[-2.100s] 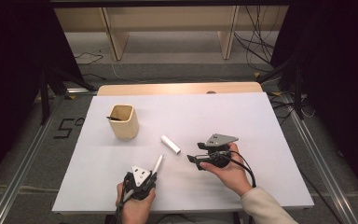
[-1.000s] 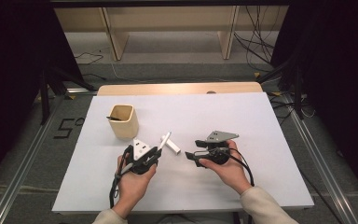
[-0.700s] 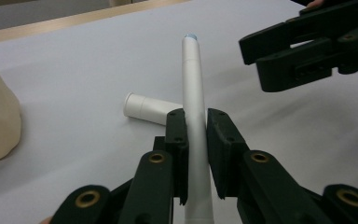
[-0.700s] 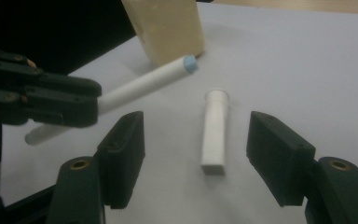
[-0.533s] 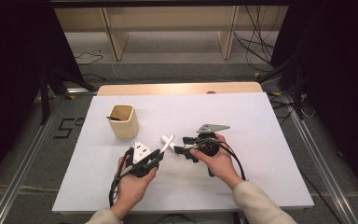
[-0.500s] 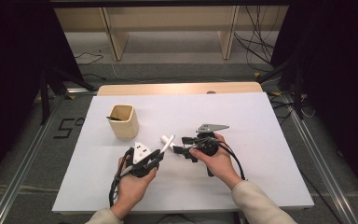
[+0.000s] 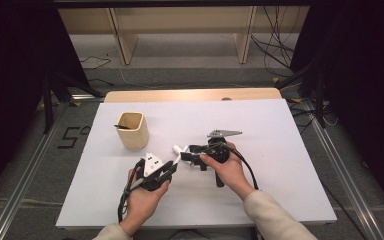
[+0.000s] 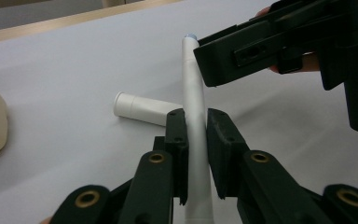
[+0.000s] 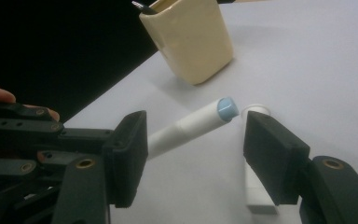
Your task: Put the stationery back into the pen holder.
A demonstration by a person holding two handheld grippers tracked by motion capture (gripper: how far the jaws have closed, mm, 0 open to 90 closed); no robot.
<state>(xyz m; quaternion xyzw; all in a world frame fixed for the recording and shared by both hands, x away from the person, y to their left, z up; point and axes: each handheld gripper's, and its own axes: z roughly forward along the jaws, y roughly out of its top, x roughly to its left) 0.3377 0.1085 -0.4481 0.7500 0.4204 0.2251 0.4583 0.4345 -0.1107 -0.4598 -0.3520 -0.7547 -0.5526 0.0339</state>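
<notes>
Left gripper view, nearest first: the left tongs are clamped on a white marker, its barrel running up between the two black pads and ending in a pale blue tip; just behind it a white cap lies on its side on the white worktop; to the upper right the right tongs reach in beside the marker's tip; no print can be read on barrel or cap.

Right gripper view: the right tongs stand fairly wide and have just been closing; the marker pokes its blue tip into the gap between the pads, touching neither; the cap lies beyond, partly hidden by the right pad; farther off a cream cup stands upright with a dark pen tip showing at its rim.

High view: both hands meet near the worktop's middle, the left hand low, the right hand beside it; the cup stands behind and to the left; on the floor left of the worktop a dark mark reads "5".
</notes>
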